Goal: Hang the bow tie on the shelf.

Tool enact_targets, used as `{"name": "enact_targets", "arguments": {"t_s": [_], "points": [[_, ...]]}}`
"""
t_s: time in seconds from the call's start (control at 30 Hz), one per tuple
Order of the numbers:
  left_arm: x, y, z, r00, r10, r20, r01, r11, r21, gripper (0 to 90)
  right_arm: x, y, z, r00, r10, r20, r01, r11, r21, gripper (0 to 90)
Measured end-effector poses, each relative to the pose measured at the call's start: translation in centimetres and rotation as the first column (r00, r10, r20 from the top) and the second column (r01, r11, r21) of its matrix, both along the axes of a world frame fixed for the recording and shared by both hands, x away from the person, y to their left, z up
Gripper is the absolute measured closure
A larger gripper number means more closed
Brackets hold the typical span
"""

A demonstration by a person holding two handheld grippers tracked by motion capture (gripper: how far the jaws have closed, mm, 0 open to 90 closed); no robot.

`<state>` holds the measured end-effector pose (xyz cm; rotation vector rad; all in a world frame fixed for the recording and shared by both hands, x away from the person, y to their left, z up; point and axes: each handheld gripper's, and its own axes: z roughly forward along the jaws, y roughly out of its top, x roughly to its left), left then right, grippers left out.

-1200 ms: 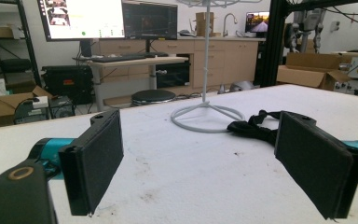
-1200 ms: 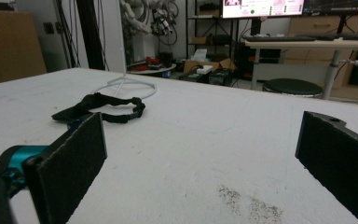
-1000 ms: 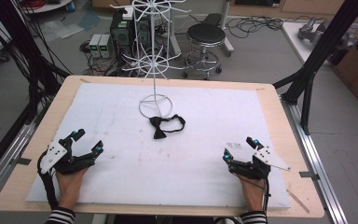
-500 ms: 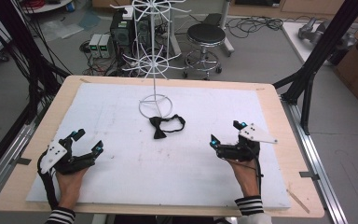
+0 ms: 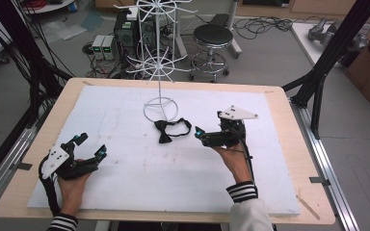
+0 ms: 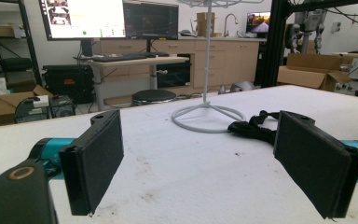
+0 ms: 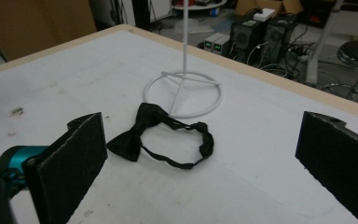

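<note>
The right gripper (image 7: 200, 154) is reaching wide open; the bow tie (image 7: 135, 135) ahead looks soft and light, so pinching its knot seems best.

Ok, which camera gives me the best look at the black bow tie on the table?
The right gripper view: the bow tie lies close between the open jaws, bow and looped strap both clear. The high view shows it small, beside the white wire stand. The left gripper view shows it edge-on, partly behind a jaw.
</note>
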<state>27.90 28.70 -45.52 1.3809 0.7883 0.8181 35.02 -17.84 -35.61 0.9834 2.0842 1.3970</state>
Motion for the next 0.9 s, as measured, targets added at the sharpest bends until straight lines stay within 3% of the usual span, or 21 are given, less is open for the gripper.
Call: {"name": "enact_targets", "arguments": {"t_s": [0.27,0.43,0.57,0.9], "points": [[0.0,0.0,0.0,1.0,0.0,0.001,0.0,1.0,-0.003,16.2,1.5,4.5,-0.1,0.9984,0.047,-0.03,-0.049,0.9948,-0.09,4.6],[0.0,0.0,0.0,1.0,0.0,0.0,0.0,1.0,-0.004,16.2,2.1,5.8,-0.1,0.9972,0.046,-0.06,-0.052,0.993,-0.106,4.6],[0.0,0.0,0.0,1.0,0.0,0.0,0.0,1.0,-0.006,16.2,2.8,7.4,-0.2,0.9951,0.054,-0.083,-0.066,0.9865,-0.15,4.7],[0.0,0.0,0.0,1.0,0.0,0.0,0.0,1.0,-0.004,16.2,4.1,9.4,-0.9,0.9888,0.049,-0.141,-0.075,0.9798,-0.185,6.8]]}}
